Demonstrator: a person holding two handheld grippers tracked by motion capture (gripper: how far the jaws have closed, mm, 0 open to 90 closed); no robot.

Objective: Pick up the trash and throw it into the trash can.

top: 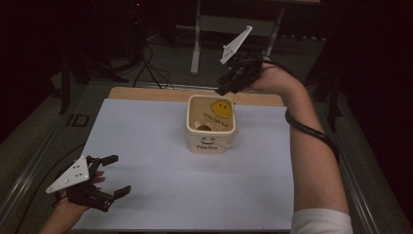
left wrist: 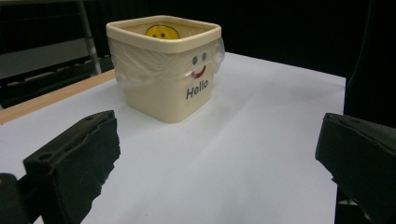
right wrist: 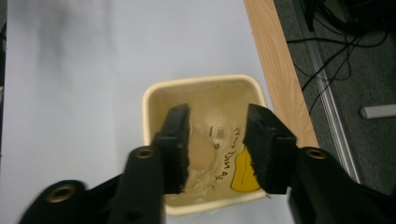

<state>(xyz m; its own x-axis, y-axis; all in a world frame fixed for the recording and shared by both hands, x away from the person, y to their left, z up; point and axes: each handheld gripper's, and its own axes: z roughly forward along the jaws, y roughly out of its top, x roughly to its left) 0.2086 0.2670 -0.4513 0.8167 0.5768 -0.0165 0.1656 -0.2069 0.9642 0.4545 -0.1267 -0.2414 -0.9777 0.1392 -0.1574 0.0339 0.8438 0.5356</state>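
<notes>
The cream tub (top: 211, 127) stands near the table's (top: 146, 141) far edge, directly below the right gripper (right wrist: 217, 140), whose jaws hang apart and empty over its mouth; the left gripper (top: 113, 174), wide open, rests near the front left corner.

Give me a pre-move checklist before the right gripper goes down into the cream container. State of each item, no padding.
1. Right gripper over the cream container: ok, its own view looks straight down into the opening.
2. Right jaws open: ok, a clear gap, nothing between them.
3. Container upright on the white sheet: ok.
4. Contents: cannot tell; a round brownish thing lies at the bottom, along with a yellow smiley label.
5. Left gripper out of the way: ok, open, near the front left of the sheet.
6. Container braced: not ok, nothing holds it.
</notes>
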